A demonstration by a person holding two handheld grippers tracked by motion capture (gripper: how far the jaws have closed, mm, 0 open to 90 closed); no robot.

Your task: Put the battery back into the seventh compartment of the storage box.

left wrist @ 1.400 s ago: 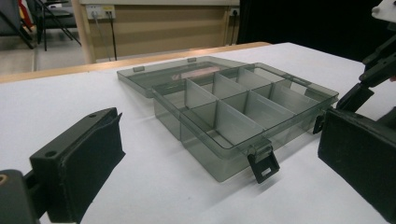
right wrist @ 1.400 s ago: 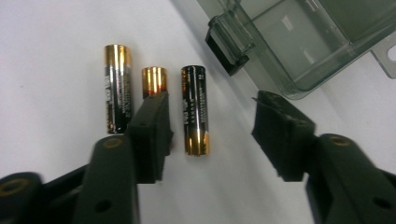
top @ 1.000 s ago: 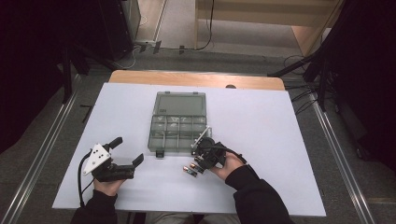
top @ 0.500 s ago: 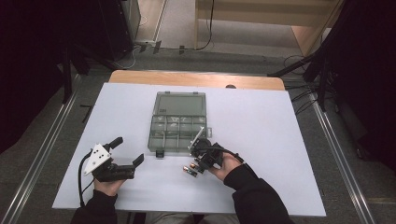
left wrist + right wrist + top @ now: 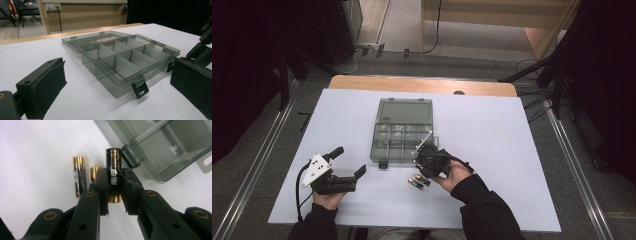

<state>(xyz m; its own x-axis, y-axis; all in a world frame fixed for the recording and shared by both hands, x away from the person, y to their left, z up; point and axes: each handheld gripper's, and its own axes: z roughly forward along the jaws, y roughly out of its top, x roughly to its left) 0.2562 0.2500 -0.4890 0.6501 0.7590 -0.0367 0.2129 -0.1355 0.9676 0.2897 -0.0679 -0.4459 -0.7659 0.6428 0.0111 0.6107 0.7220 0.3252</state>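
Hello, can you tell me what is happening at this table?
A person is sorting batteries into a clear box with compartments, whose lid lies open. The right gripper is shut on one battery near the box's front edge. Two more batteries lie on the white table. The left gripper rests open to the left of the box, holding nothing.

The high view is dim, with dark surroundings at left and right, while the white table (image 5: 512, 150) is evenly lit from above and shadows are faint; the right gripper view is sharp on the battery (image 5: 113, 173), its gold bands glinting; the box (image 5: 170, 152) at upper right is blurred.
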